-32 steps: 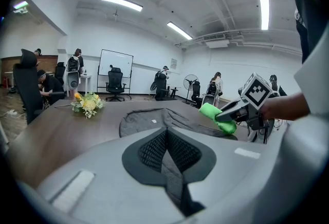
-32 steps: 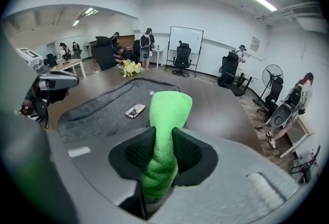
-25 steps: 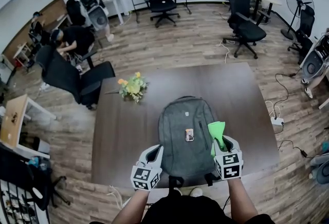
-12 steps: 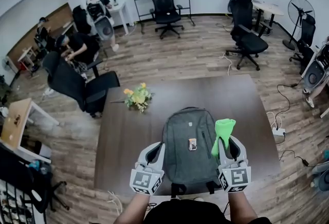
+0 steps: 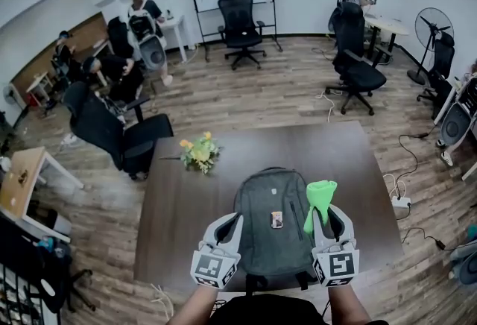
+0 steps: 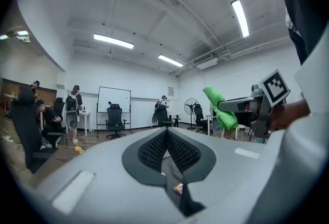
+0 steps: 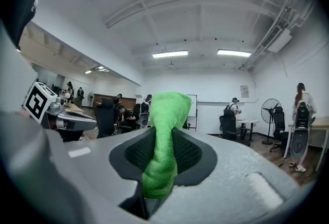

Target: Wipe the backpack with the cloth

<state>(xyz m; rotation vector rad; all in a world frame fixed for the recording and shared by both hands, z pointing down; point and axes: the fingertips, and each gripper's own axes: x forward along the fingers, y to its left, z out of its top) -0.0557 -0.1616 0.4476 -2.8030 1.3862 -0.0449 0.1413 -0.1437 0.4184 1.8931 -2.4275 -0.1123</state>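
Note:
A grey backpack (image 5: 273,221) lies flat on the dark wooden table (image 5: 179,204), straps toward me, with a small tag on its front. My right gripper (image 5: 323,213) is shut on a bright green cloth (image 5: 319,199), which sticks up past the fingertips over the backpack's right edge. In the right gripper view the cloth (image 7: 164,135) fills the gap between the pads. My left gripper (image 5: 235,219) hovers over the backpack's near left corner. It is shut, with nothing in it (image 6: 166,133). Both grippers are held level above the table and point across the room.
A small bunch of yellow flowers (image 5: 198,152) lies on the table's far left. Black office chairs (image 5: 119,130) stand to the left and beyond the table. Several people sit or stand along the far walls. A floor fan (image 5: 430,29) and cables are at the right.
Both grippers have drawn back toward the backpack's near edge while my head view tilted up. The cloth stays clamped in the right gripper. The backpack has not moved.

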